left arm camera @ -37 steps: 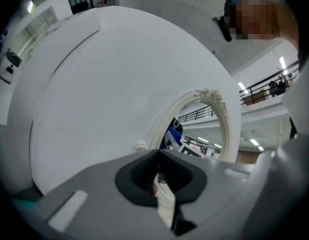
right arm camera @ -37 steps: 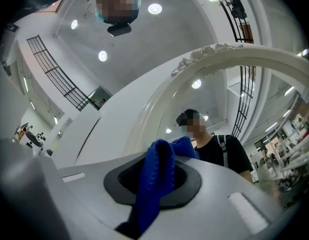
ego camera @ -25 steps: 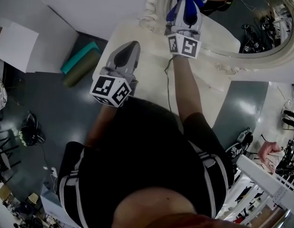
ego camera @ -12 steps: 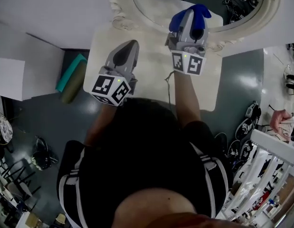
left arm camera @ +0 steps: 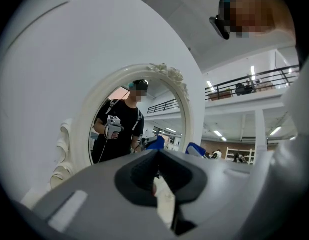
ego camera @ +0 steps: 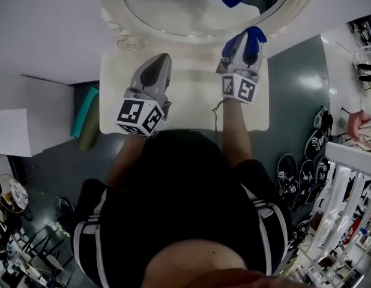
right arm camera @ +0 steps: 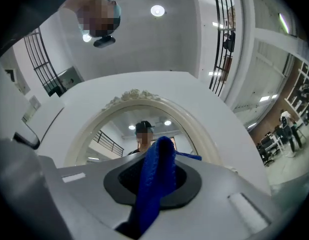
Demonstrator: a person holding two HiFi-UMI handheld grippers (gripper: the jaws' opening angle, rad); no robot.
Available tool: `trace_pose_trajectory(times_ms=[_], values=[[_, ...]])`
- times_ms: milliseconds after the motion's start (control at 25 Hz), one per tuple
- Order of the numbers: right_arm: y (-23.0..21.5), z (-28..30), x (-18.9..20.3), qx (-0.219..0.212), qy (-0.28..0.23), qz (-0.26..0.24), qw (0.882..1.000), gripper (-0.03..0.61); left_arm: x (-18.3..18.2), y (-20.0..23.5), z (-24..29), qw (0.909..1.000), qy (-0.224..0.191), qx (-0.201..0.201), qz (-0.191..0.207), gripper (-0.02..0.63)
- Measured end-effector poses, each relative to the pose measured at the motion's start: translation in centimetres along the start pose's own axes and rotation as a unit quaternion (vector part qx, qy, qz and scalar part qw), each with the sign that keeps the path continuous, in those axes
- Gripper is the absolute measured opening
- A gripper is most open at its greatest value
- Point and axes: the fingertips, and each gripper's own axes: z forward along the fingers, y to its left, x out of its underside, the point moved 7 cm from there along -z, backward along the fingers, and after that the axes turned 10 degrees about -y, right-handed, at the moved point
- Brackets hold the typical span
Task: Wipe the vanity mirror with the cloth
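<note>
1. White tabletop [ego camera: 185, 104] against a pale wall [ego camera: 47, 29], with grey floor [ego camera: 293, 83] on either side; oval mirror [ego camera: 185, 11] upright along the far edge, set in a carved white frame [ego camera: 111, 17].
2. Over the far right corner of the tabletop: right gripper [ego camera: 245, 41], jaws closed on a blue cloth [ego camera: 253, 36], a fold of it bunched up past the tips.
3. Over the left half of the tabletop, farther back from the mirror: left gripper [ego camera: 163, 57], jaws together with nothing between them, tips aimed at the frame.
4. Cloth just short of the frame's lower right curve, apparently not touching the glass; its blue reflection visible higher in the mirror.
5. Step in hand, as judged: bringing the cloth up to the glass, wiping not yet begun.
6. Deciding relation: glass ahead of and above the right jaws, a little to their left; oval's long axis seemingly upright, going by the left gripper view. Right gripper clearly the nearer one, and the only one carrying cloth.
7. Likely need next: a lift and a push forward over the raised frame, then the loose fold pressed flat on the glass. Risks: snagging on the carving, or bare jaw tips meeting the glass.
</note>
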Motion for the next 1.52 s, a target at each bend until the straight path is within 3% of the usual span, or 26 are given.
trace_pose_trajectory(times_ms=[560,800,1520], values=[[-6.1,-0.1,8.4,0.064,0.076,-0.001,0.995,0.041,1.3,-1.1,4.6,0.9998,0.01,0.008,0.014,0.011],[-5.3,0.8,11.8,0.065,0.083,0.01,0.994,0.041,2.2,1.4,5.2,0.9996,0.024,-0.004,0.015,0.011],[-4.7,3.0,12.0,0.061,0.046,0.031,0.997,0.044,2.9,1.2,7.7,0.9991,0.041,-0.011,0.006,0.011]])
